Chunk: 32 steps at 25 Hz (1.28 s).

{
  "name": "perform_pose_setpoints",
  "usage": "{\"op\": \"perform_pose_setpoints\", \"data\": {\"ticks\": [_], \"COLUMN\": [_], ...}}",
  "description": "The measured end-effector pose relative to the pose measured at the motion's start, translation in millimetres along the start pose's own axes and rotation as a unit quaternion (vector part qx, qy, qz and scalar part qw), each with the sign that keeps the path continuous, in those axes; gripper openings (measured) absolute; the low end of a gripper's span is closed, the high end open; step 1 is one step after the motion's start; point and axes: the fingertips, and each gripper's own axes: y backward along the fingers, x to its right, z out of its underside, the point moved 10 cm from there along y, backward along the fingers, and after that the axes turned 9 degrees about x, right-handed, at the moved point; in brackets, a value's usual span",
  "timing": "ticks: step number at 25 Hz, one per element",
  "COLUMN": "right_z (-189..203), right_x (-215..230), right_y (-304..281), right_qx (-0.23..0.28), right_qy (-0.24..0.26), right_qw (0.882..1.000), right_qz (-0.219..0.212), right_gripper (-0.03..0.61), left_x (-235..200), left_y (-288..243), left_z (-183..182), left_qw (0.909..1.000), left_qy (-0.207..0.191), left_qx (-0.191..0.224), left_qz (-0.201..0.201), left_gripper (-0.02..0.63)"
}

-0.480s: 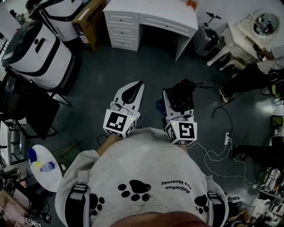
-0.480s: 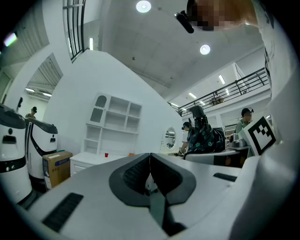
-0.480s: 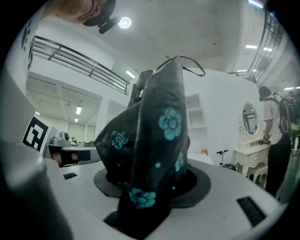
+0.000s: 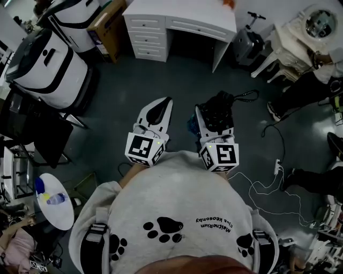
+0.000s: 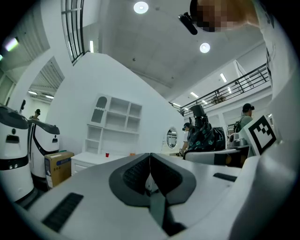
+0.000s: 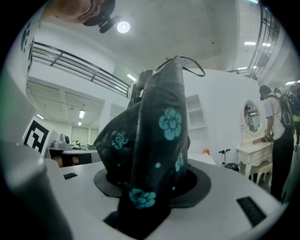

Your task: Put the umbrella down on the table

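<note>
Right gripper view — the right gripper (image 6: 152, 183) is clamped on a folded black fabric umbrella with teal flower print (image 6: 161, 136). The bundle fills the wide gap between the jaws and stands up past their tips, with a thin black cord loop (image 6: 193, 65) at its far end.

Left gripper view — the left gripper (image 5: 150, 174) has its jaws together, the dark ribbed pads meeting along one seam with nothing between them.

Head view: both grippers are held level, side by side, just in front of the person's grey paw-print sweatshirt (image 4: 177, 203) and over the dark grey floor (image 4: 134, 80). The umbrella is in the air in the right gripper, well apart from the white desk with drawers (image 4: 185, 12) ahead and not touching its tabletop.
</note>
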Motion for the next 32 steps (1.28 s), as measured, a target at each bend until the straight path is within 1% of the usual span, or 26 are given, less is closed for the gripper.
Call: {"op": "perform_pose_setpoints", "data": {"ticks": [3, 9, 14, 18, 21, 24, 28, 32], "right_z": [3, 14, 12, 9, 10, 19, 28, 32], "right_x": [10, 5, 32, 55, 62, 67, 78, 90], "right_y": [2, 5, 4, -14, -41, -78, -134, -197], "right_qx": [-0.004, -0.015, -0.011, -0.014, -0.017, -0.026, -0.033, -0.032], "right_qy": [-0.029, -0.036, -0.027, -0.024, -0.020, -0.020, -0.025, -0.026], "right_qw": [1.000, 0.999, 0.999, 0.999, 0.999, 0.999, 0.999, 0.999], "right_qz": [0.002, 0.000, 0.023, 0.033, 0.031, 0.025, 0.023, 0.034], "right_gripper": [0.247, 0.247, 0.247, 0.247, 0.247, 0.247, 0.247, 0.247], "left_x": [8, 0, 4, 2, -17, -45, -91, -138], "left_y": [-3, 3, -28, -61, -82, -105, -145, -193], "left_z": [0, 7, 11, 15, 20, 27, 32, 31], "left_qw": [0.9999, 0.9998, 0.9999, 0.9998, 0.9998, 0.9997, 0.9996, 0.9995], "left_qy": [-0.003, 0.003, -0.001, 0.004, 0.011, 0.018, 0.021, 0.020], "left_qx": [-0.010, -0.016, -0.011, -0.008, -0.009, -0.015, -0.016, -0.016], "left_qz": [-0.001, -0.013, 0.003, 0.016, 0.014, 0.009, 0.006, 0.016], "left_gripper": [0.020, 0.020, 0.020, 0.020, 0.020, 0.020, 0.020, 0.020]}}
